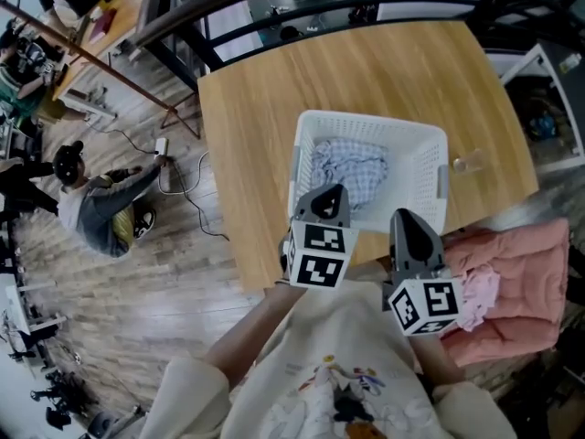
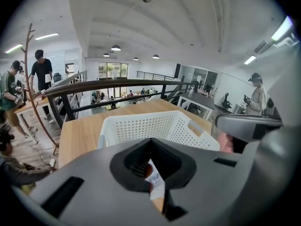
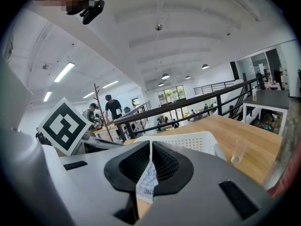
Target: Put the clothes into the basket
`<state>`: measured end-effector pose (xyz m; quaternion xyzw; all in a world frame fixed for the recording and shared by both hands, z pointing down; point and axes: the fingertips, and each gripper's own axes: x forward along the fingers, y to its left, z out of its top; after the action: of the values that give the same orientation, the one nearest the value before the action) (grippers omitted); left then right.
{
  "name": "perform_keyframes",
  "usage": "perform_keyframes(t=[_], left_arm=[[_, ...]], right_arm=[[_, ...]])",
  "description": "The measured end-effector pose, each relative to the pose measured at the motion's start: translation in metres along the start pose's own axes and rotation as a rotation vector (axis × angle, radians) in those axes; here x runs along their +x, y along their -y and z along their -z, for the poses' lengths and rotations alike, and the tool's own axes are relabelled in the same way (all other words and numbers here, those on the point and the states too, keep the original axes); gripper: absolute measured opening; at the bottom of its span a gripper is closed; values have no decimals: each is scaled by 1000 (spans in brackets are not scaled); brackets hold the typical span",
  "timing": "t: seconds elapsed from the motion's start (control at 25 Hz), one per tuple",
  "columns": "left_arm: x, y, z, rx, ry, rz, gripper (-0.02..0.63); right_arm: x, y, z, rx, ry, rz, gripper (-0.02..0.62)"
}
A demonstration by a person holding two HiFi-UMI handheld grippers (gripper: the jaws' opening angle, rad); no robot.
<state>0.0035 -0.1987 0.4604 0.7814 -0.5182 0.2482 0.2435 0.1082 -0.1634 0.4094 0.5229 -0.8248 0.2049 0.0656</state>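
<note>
Pointing at basket: left gripper, right gripper, both closed.

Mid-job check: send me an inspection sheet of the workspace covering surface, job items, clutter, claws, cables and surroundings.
Surface: wooden table, carrying the basket and a cup.
Job's things: white perforated basket stands on the table with a blue-checked cloth inside; pink clothes lie piled to its right, past the table's edge.
Clutter: clear plastic cup stands upright on the table, right of the basket.
Grippers: left claw and right claw are both shut and empty, at the basket's near rim.
Cables: black cable on the floor left of the table.
Surroundings: dark railing beyond the table; crouching person on the floor at left.
</note>
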Motion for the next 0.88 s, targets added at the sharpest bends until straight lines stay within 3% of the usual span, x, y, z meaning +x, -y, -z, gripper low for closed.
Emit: perform_keyframes(t=[0.68,0.88], left_arm=[[-101,4,14,-74,149,65,1],[-131,6,30,-64,165,86,0]], right_arm=[[-34,-58,21,-19,13,16,32],[-50,-74,25,-93,12,5,34]])
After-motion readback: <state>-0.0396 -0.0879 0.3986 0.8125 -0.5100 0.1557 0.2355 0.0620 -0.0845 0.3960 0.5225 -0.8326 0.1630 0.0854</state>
